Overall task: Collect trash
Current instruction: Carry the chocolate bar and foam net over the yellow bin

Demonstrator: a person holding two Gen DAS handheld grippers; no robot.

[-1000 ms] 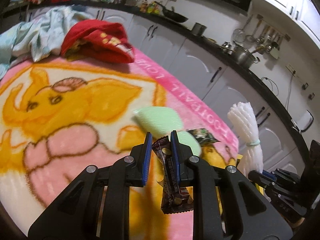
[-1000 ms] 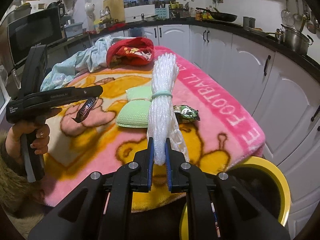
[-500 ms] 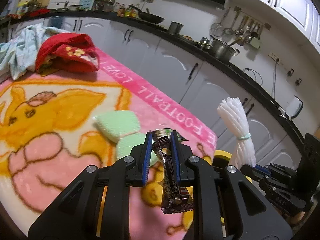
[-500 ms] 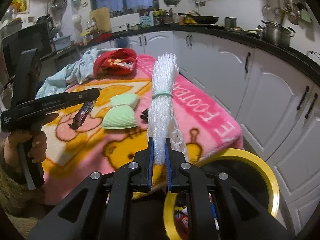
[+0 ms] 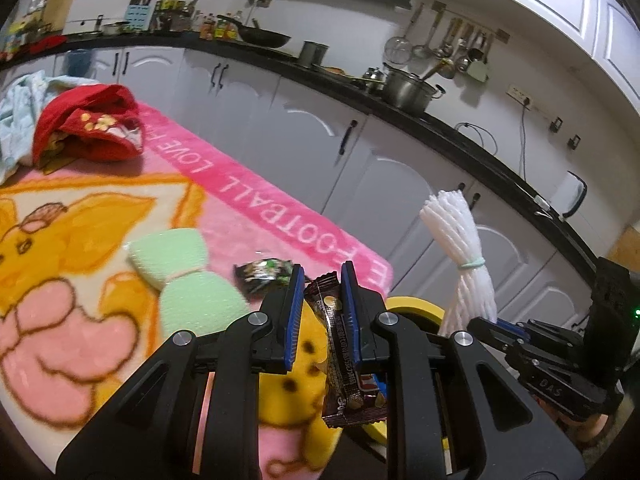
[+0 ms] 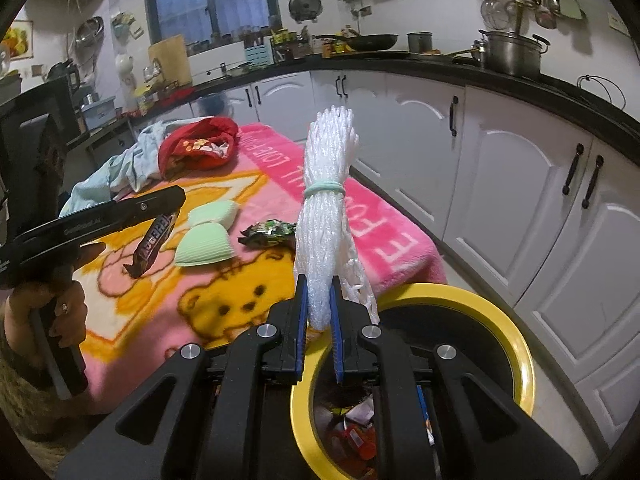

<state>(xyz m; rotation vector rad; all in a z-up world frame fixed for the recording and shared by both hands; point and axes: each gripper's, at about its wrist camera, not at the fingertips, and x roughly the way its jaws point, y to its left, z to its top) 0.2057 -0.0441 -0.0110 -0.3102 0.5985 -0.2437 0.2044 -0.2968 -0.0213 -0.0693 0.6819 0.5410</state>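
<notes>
My left gripper [image 5: 320, 312] pinches a dark brown chocolate-bar wrapper [image 5: 344, 356] between its blue pads; the wrapper hangs down below the jaws, its lower end crumpled. From the right wrist view the same wrapper [image 6: 154, 238] dangles tilted from the left gripper [image 6: 170, 204], over the pink cartoon blanket [image 6: 224, 304] that covers the table.

My right gripper [image 6: 319, 312] is clamped on the lower end of a white foam net bundle [image 6: 326, 204], which stands upright from the jaws and is cinched by a pale green rubber band [image 6: 323, 189]. A loose flap of net hangs off its right side.

Yellow-rimmed trash bin [image 6: 500, 320] sits at the near right corner of the table, just under the right gripper; assorted wrappers lie inside it. In the left wrist view only a slice of its rim [image 5: 412, 306] shows between the two grippers.

On the blanket: a green crumpled snack wrapper [image 6: 270, 232] lying flat, just left of the net bundle; a pale green bow-shaped sponge [image 6: 208, 234] to its left; a red cloth [image 6: 198, 146] and a light blue cloth [image 6: 120, 172] at the far end.

White cabinets [image 6: 520, 200] run along the right.
</notes>
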